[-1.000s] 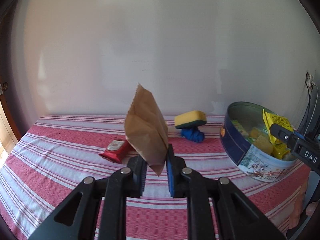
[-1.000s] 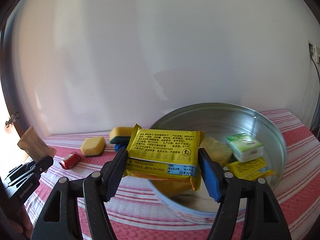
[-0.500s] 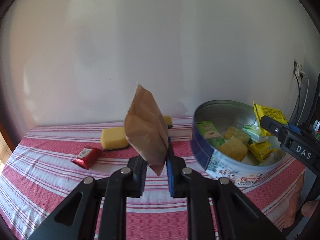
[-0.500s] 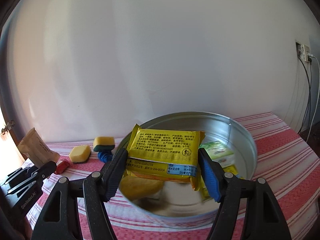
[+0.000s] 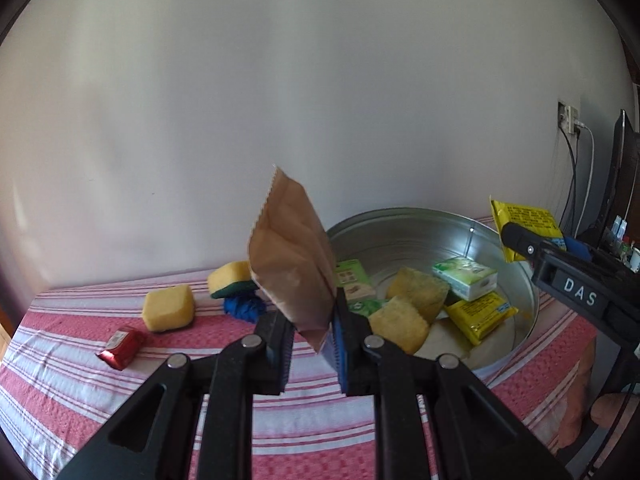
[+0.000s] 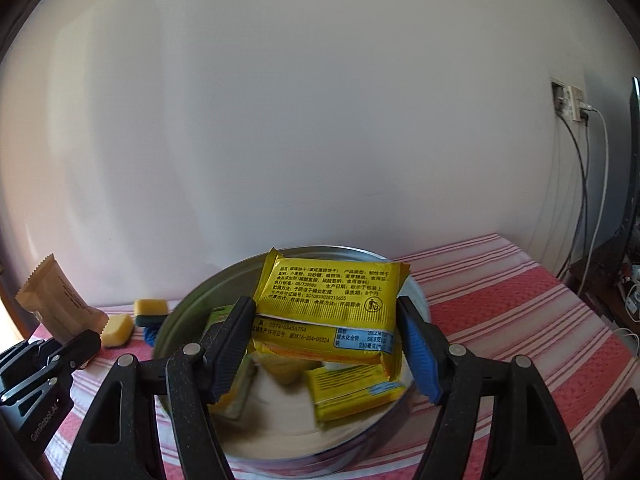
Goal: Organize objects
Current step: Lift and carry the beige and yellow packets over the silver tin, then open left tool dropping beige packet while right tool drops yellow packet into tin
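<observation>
My left gripper point(image 5: 310, 336) is shut on the bottom corner of a brown paper packet point(image 5: 290, 256) that stands up above the striped tablecloth, just left of a round metal tin point(image 5: 420, 232). Between the pads of my right gripper point(image 6: 324, 344) sits a yellow biscuit packet point(image 6: 328, 304), gripped by its two ends and held over the same tin point(image 6: 192, 304). Inside the tin lie yellow sponges point(image 5: 416, 292), green boxes point(image 5: 466, 276) and another yellow packet point(image 5: 480, 316). The left gripper and its brown packet point(image 6: 56, 304) show at the left edge of the right wrist view.
On the cloth left of the tin lie a yellow sponge point(image 5: 168, 308), a yellow-and-green sponge point(image 5: 232, 276) on a blue object point(image 5: 242, 308), and a small red wrapper point(image 5: 120, 346). A wall socket with cables point(image 6: 568, 104) is on the right. The white wall stands close behind.
Both grippers have swung to the right with their packets. The tin has come nearer the left gripper, and the yellow packet now hangs over the tin's middle.
</observation>
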Available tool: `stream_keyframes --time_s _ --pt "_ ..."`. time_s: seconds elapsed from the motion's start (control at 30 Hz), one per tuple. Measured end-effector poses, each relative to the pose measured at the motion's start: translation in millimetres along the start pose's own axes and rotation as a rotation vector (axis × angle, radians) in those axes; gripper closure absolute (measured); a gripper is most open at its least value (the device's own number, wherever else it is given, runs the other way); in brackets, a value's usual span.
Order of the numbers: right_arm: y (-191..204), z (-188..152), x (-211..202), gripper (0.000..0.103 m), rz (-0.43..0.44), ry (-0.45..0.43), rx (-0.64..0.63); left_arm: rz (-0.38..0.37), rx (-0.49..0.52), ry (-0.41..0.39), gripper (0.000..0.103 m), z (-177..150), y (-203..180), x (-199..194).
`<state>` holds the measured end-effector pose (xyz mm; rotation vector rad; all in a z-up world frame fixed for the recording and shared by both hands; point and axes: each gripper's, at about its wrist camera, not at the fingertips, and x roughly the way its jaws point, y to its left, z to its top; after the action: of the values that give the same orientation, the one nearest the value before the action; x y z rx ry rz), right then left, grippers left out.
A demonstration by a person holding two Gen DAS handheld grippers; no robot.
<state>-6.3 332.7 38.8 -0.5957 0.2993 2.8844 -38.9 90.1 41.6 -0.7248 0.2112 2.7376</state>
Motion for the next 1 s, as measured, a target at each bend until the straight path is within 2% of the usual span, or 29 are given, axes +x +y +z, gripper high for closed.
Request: stream_keyframes --time_s 0.2,0.43,0.77,1.0 --pt "-15 5 2 0.031 -0.066 -0.028 -0.015 -0.02 0.013 0.01 0.088 4 -22 14" --pt "-22 4 15 0.031 -0.125 -0.02 -0.057 -0.051 0.016 0.035 0.088 4 -43 31" --pt "-17 -3 38 0.031 -0.161 0.009 -0.137 -0.063 0.011 0.068 0.088 3 -65 59" --pt "-13 -11 56 0.03 -0.165 0.053 -0.189 -0.056 0.001 0.107 0.088 0 -67 81"
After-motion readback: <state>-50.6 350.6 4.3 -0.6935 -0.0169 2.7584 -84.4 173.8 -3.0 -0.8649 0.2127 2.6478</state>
